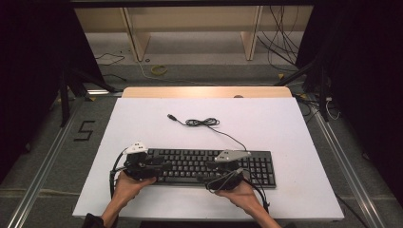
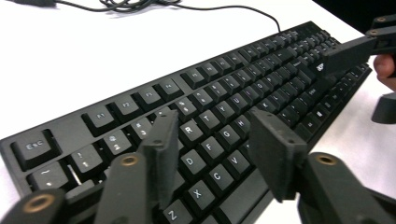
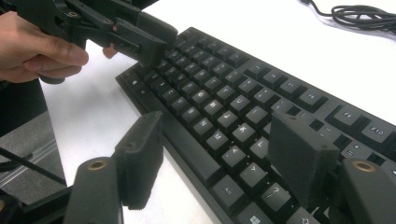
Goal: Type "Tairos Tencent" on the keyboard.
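Note:
A black keyboard (image 1: 209,166) lies flat on the white tabletop (image 1: 285,123), its cable (image 1: 209,122) coiled behind it and ending in a USB plug (image 1: 172,117). My left gripper (image 1: 162,166) hovers over the keyboard's left end. In the left gripper view its jaws (image 2: 217,144) stand open above the letter keys (image 2: 205,121), with nothing pinched. My right gripper (image 1: 210,170) sits over the keyboard's middle, near its front edge. In the right gripper view it (image 3: 219,154) is open, one finger (image 3: 137,158) off the front edge, the other (image 3: 299,158) above the keys.
Bare white tabletop surrounds the keyboard on all sides. The far edge of the table shows a wooden strip (image 1: 204,91). Beyond it stand wooden shelf legs (image 1: 135,38) and loose floor cables (image 1: 280,42). Each gripper faces the other across the keys.

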The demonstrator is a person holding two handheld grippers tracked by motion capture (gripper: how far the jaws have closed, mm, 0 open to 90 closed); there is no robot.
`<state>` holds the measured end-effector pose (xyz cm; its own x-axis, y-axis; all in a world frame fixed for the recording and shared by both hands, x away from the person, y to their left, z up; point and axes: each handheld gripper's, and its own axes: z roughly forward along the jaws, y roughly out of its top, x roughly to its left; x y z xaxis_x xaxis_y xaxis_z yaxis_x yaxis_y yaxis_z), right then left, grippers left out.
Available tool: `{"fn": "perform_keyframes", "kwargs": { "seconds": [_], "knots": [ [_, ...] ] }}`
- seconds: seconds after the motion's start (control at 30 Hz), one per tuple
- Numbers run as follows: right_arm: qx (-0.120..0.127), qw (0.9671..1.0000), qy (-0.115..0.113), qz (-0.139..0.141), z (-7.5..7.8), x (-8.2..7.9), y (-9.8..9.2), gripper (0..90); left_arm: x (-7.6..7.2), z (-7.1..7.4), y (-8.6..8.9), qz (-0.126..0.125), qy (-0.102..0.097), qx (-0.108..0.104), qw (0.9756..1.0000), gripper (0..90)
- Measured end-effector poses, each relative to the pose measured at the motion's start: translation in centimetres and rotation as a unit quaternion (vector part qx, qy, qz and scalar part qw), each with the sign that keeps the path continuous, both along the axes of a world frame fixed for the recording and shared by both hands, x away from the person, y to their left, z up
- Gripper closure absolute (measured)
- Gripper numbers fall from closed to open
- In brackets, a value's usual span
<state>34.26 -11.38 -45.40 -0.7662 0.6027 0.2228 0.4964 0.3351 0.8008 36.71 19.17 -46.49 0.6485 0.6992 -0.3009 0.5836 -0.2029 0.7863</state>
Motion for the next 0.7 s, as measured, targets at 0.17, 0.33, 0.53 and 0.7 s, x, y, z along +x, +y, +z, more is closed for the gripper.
{"fn": "perform_keyframes", "kwargs": {
  "seconds": [0.17, 0.33, 0.53, 0.7],
  "knots": [
    [0.000, 1.0000, 0.001, 0.001, -0.1, 0.0, 0.0, 36.3, 0.3, 0.0, 0.1, 0.013, 0.003, 0.004, 0.9999, 43.1],
    [0.002, 1.0000, 0.004, 0.001, 0.0, 0.0, 0.1, 36.2, 0.5, 0.0, 0.2, 0.023, -0.004, 0.008, 0.9997, 38.9],
    [0.003, 1.0000, 0.005, 0.003, -0.1, 0.0, 0.2, 36.2, 0.8, 0.1, 0.2, 0.030, -0.009, 0.011, 0.9994, 33.3],
    [0.004, 1.0000, 0.005, 0.005, -0.1, -0.1, 0.3, 36.2, 1.1, 0.1, 0.2, 0.032, -0.011, 0.011, 0.9994, 33.7]
  ]
}}
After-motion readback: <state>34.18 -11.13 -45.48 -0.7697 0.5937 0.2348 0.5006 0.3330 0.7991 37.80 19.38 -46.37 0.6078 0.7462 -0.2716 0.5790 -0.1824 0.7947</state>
